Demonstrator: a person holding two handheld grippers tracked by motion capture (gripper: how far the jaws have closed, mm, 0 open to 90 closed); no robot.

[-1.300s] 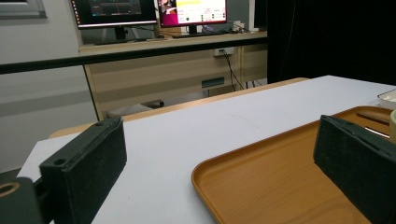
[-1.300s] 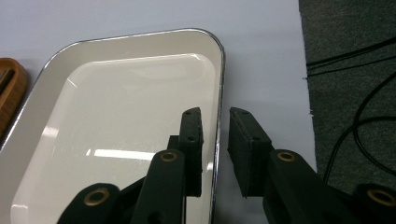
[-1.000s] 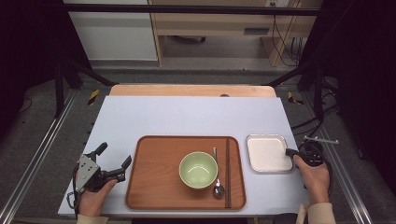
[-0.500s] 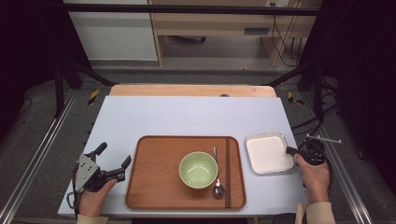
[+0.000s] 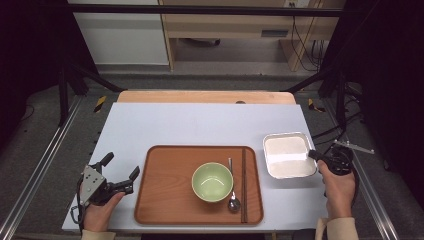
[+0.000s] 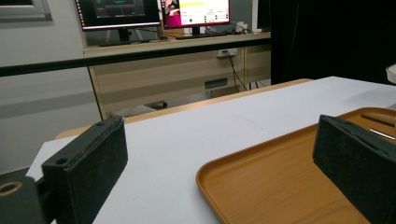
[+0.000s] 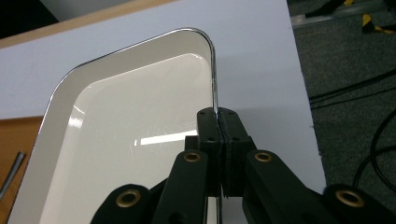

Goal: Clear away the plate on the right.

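Right fingers pinched shut on tray rim, tray left of them | we judge it light, stiff, slick; thin edge grip may pivot | left fingers wide open, empty

This is a lab or research workspace set up for recording. A white table stands inside a black metal frame with cables trailing over a grey floor. Lit computer monitors sit on a wooden bench behind it.
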